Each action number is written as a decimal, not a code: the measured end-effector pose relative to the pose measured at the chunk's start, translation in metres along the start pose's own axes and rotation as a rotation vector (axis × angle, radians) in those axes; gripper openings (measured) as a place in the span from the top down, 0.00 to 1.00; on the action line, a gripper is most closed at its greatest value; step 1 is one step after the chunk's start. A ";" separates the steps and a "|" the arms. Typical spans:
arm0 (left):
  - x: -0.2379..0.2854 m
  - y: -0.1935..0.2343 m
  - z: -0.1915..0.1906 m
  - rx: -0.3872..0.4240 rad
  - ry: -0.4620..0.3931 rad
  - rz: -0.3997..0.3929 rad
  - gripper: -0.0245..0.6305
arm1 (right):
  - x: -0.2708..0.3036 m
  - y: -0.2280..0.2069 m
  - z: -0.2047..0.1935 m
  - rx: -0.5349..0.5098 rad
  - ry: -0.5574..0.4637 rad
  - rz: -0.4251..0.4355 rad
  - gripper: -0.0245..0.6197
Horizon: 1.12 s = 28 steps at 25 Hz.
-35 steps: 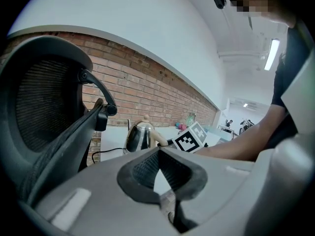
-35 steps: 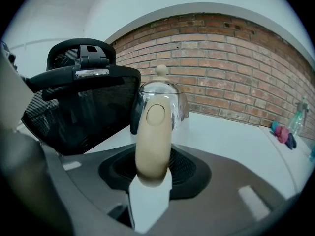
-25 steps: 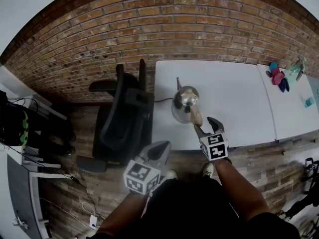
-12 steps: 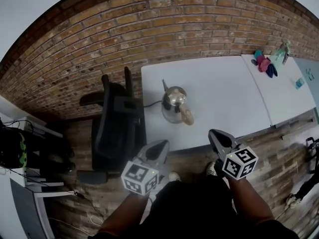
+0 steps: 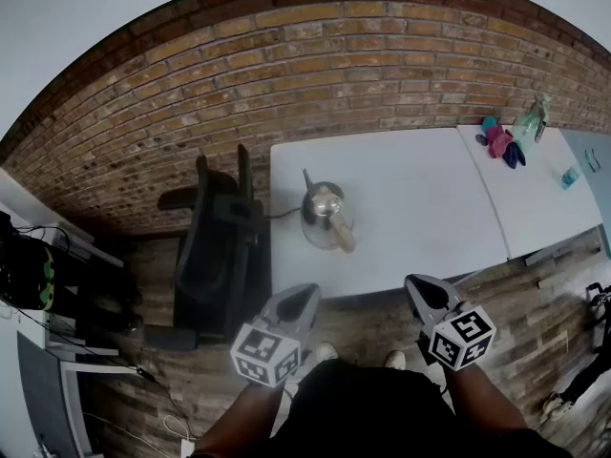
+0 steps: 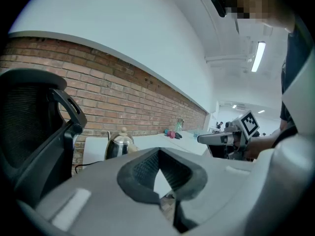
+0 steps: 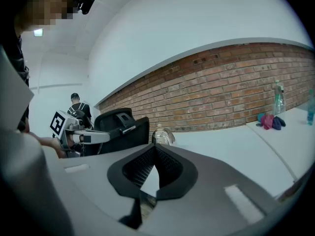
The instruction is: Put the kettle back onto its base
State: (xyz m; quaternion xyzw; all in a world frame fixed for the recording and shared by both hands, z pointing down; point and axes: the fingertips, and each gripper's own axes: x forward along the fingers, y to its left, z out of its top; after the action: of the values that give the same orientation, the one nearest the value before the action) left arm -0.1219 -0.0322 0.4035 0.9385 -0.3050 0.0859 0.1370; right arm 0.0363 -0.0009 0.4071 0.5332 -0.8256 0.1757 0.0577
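The steel kettle (image 5: 323, 216) with a pale handle stands upright near the left end of the white table (image 5: 420, 179); its base is hidden under it and a cord (image 5: 284, 212) runs off to the left. The same kettle (image 6: 119, 144) shows in the left gripper view and, as the kettle (image 7: 162, 135), in the right gripper view. My left gripper (image 5: 304, 294) and right gripper (image 5: 417, 284) hang over the floor in front of the table, well short of the kettle. Both are shut on nothing: left gripper (image 6: 158, 154), right gripper (image 7: 155, 147).
A black office chair (image 5: 215, 241) stands against the table's left side. A brick wall (image 5: 286, 74) runs behind. Bottles and coloured cloths (image 5: 501, 141) sit at the far right, beside a second table (image 5: 563, 208). A person (image 7: 75, 102) stands far off.
My right gripper was open around the kettle's handle; it has come away from it, shut, and drawn back toward me off the table's edge. The kettle stays put on the table.
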 end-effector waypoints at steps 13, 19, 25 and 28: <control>0.027 -0.050 -0.003 0.001 -0.004 0.057 0.96 | -0.021 -0.025 -0.002 -0.027 0.008 0.091 0.93; 0.032 -0.050 0.000 0.017 0.001 0.067 0.96 | -0.021 -0.035 0.000 -0.016 -0.006 0.093 0.93; 0.034 -0.049 0.005 0.032 0.002 0.064 0.96 | -0.018 -0.036 0.000 -0.011 -0.012 0.089 0.93; 0.036 -0.049 0.007 0.036 0.005 0.058 0.96 | -0.017 -0.036 0.000 -0.013 -0.011 0.087 0.93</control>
State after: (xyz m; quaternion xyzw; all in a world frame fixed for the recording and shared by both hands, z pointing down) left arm -0.0634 -0.0160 0.3960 0.9314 -0.3301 0.0975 0.1182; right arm 0.0763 0.0007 0.4107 0.4975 -0.8493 0.1699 0.0487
